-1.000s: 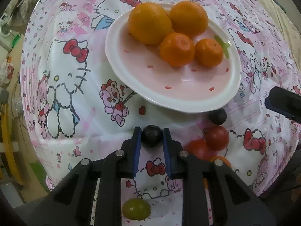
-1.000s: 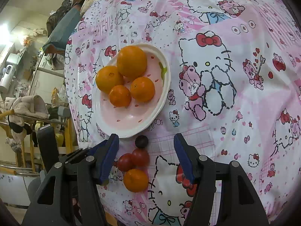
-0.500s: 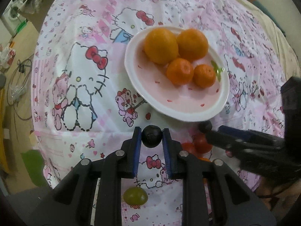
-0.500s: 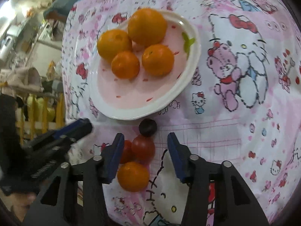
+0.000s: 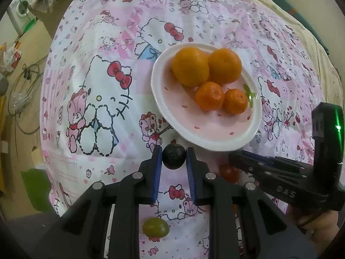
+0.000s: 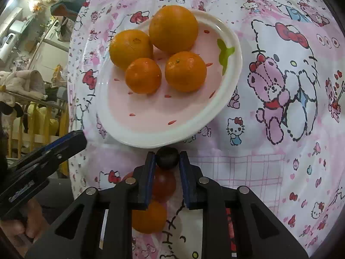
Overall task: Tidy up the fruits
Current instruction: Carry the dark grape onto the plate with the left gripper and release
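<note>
A pink plate with a white rim holds several oranges on the Hello Kitty tablecloth. My left gripper is shut on a dark grape, held just short of the plate's near rim. My right gripper is shut on a second dark grape at the plate's near rim. Below its fingers lie a red tomato and a small orange fruit. A green grape lies on the cloth under my left gripper. The right gripper body shows in the left view.
The tablecloth drops off at its left edge to a floor with cables and clutter. A red tomato lies beside the right gripper's fingers. The left gripper's finger shows at the left of the right view.
My right gripper has moved forward and closed on the dark grape beside the plate. My left gripper has drawn back from the plate, still holding its grape.
</note>
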